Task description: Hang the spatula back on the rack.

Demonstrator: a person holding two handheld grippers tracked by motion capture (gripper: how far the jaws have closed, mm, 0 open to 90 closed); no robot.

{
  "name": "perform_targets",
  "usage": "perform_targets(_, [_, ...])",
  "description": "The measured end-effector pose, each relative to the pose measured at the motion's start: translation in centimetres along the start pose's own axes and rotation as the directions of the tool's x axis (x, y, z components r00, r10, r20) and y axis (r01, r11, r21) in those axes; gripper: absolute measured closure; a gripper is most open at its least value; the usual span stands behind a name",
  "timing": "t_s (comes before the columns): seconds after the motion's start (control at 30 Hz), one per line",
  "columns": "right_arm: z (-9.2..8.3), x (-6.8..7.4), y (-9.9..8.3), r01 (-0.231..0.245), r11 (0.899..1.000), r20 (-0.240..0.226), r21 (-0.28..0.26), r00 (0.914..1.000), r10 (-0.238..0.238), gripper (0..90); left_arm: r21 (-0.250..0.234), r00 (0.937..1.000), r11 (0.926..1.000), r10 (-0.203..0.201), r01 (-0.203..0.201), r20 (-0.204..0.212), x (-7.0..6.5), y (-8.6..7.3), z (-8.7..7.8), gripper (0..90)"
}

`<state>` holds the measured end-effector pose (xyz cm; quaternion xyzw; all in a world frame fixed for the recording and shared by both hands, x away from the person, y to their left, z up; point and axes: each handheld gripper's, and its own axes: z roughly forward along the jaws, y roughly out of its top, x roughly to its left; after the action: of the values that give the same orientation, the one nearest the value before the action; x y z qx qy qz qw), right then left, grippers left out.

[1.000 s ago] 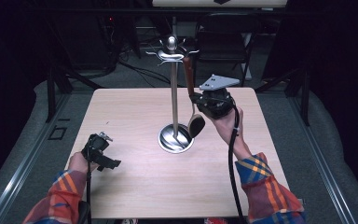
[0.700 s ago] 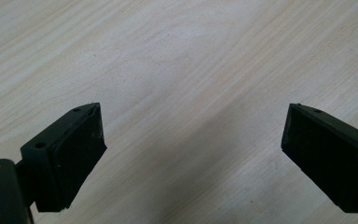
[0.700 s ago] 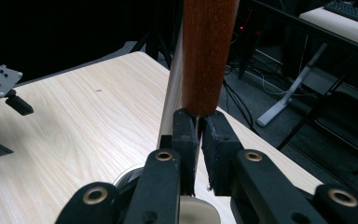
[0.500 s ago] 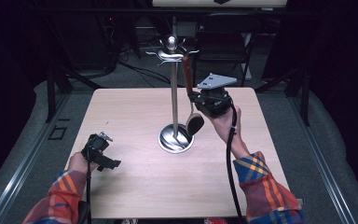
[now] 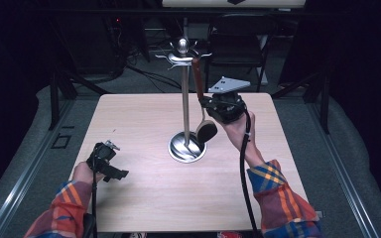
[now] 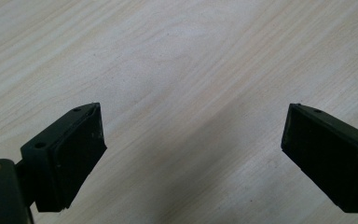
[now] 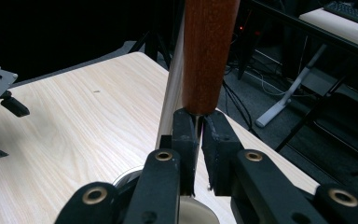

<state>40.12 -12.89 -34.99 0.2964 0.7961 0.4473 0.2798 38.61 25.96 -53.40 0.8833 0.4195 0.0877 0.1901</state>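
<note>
At the centre of the high view the right tongs (image 5: 209, 105) clamp a wooden-handled ladle (image 5: 201, 106) beside the stand (image 5: 185, 99), while the left gripper view shows the left tongs (image 6: 193, 154) wide apart over bare table (image 6: 177, 60).

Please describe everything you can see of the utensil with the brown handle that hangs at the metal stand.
The utensil has a long reddish-brown handle, wood by its look, a thin pale neck below it, and a dark rounded head whose pale rim is visible. It hangs nearly upright, slightly tilted, its top at a hook of the metal stand, its head just above the stand's round base. The right gripper is shut on the neck, right under the handle. Whether the top rests on the hook I cannot tell.
</note>
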Motion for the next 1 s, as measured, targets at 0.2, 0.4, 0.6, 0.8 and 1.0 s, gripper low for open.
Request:
perform_targets(0.2, [0.28, -0.04, -0.12, 0.005, 1.000, -0.007, 0.012, 1.0000, -0.005, 83.7, 0.001, 1.0000, 1.0000, 0.002, -0.002, 0.001, 0.01, -0.01, 0.03, 5.9])
perform_targets(0.4, [0.19, 0.08, -0.14, 0.012, 1.000, -0.019, 0.013, 0.9997, -0.012, 82.3, 0.002, 1.0000, 1.0000, 0.003, -0.003, 0.001, 0.00, 0.00, 0.04, 5.9])
perform_targets(0.6, [-0.12, 0.49, 0.10, 0.022, 1.000, -0.032, 0.003, 0.9992, -0.022, 77.4, 0.003, 1.0000, 1.0000, 0.001, -0.001, 0.004, -0.02, -0.01, 0.08, 6.0])
perform_targets(0.8, [-0.25, 0.76, 0.21, 0.036, 0.999, -0.043, 0.010, 0.9985, -0.035, 72.2, 0.005, 1.0000, 1.0000, 0.001, -0.001, 0.006, -0.02, -0.01, 0.07, 6.0])
perform_targets(1.0, [-0.55, 0.84, 0.25, 0.038, 0.999, -0.059, 0.014, 0.9976, -0.037, 60.8, 0.001, 1.0000, 1.0000, -0.004, 0.004, 0.006, 0.01, -0.07, 0.05, 6.0])
